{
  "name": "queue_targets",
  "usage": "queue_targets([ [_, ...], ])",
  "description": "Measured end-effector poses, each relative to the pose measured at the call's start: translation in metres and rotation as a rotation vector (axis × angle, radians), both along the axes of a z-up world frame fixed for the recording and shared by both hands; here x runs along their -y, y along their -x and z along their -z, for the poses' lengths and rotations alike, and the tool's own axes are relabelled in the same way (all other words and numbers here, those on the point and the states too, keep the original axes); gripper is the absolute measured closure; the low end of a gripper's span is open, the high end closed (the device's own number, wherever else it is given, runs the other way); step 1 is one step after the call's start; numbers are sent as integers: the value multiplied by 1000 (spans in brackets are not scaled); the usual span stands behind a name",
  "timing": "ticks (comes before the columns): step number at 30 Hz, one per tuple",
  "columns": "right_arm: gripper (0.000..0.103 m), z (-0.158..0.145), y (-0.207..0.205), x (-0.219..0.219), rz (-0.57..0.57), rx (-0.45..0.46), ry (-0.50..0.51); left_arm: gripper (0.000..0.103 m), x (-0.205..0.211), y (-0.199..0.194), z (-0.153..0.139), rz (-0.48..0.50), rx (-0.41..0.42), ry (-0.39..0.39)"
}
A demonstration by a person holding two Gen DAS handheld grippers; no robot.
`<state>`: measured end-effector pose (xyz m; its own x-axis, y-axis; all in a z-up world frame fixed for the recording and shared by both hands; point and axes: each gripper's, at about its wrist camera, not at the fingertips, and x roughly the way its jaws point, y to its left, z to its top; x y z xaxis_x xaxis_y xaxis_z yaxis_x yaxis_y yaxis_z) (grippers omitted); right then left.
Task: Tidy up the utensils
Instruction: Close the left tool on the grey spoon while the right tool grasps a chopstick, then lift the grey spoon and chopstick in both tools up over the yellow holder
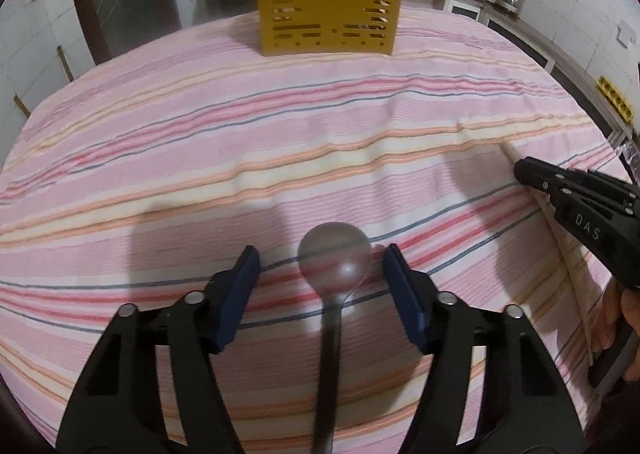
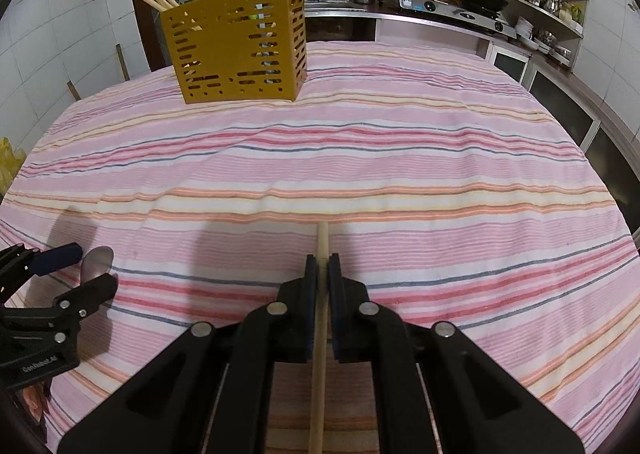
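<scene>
The left gripper, spread around the metal spoon, may let it slip; the right gripper pinches a wooden chopstick.

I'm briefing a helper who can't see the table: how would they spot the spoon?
Start at the pink striped tablecloth and come to its near edge, far from the yellow slotted holder. The spoon lies there between the left gripper's blue pads, untouched. It is the only metal utensil, with a round shiny bowl and dark handle.
</scene>
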<state>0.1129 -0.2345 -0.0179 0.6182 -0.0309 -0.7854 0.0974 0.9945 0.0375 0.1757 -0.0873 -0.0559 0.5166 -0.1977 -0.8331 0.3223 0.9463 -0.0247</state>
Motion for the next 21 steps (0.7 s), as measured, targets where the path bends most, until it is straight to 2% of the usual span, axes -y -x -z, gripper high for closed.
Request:
queue_targets([
  [9, 97, -1, -5, -1, 9, -32, 3, 68, 5, -6, -2, 1, -29, -23],
  [13, 97, 1, -8, 0, 13, -47, -4, 68, 2, -14, -4, -24, -58, 6],
  [21, 97, -1, -14, 3, 43, -56, -26, 68, -5, -23, -9, -70, -36, 33],
])
